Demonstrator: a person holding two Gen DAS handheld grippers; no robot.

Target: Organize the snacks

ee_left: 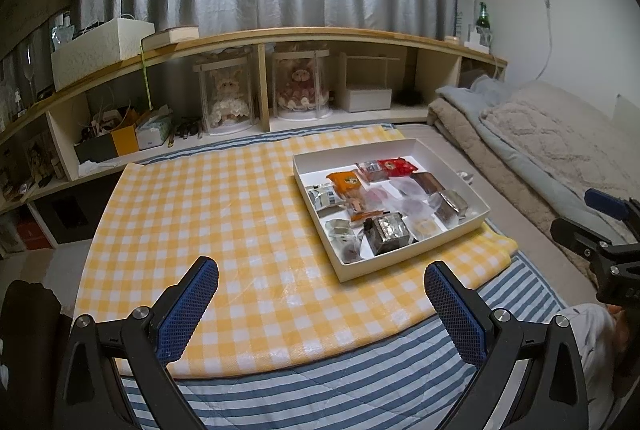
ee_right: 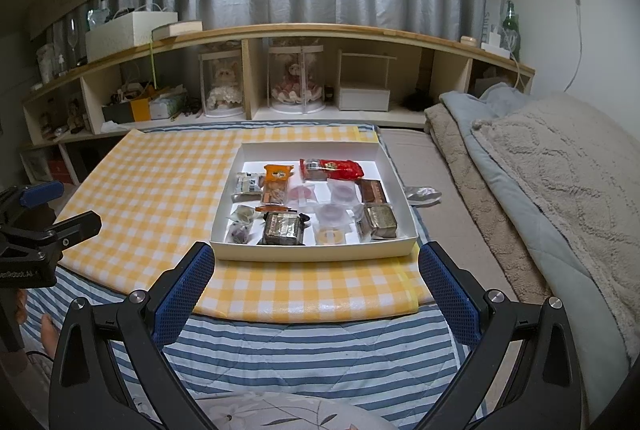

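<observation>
Snacks lie loose in a shallow white box (ee_right: pixel 312 252) on the yellow checked cloth (ee_right: pixel 160 182), which is spread over a striped blanket (ee_right: pixel 312 346) on a bed. Among them are a red packet (ee_right: pixel 332 168) at the far side, an orange packet (ee_right: pixel 278 172), a silver foil block (ee_right: pixel 284 228) near the front wall and another foil packet (ee_right: pixel 380 222) at the front right corner, with several clear-wrapped round sweets between. One crumpled silver wrapper (ee_right: pixel 424 194) lies outside, just beside the box's right wall.

All look light. The foil and film are probably slippery and crinkly, so a pinch across a packet's sealed end or its short sides seems safest; the round sweets may crush if squeezed hard. The box itself is stiff card with low walls, easy to nudge.

The left gripper (ee_left: pixel 320 290) and the right gripper (ee_right: pixel 316 270) both hover short of the box with jaws spread wide, holding nothing. Open cloth lies to the box's left; folded bedding (ee_right: pixel 540 170) crowds the right, and the soft bed underneath may give.
</observation>
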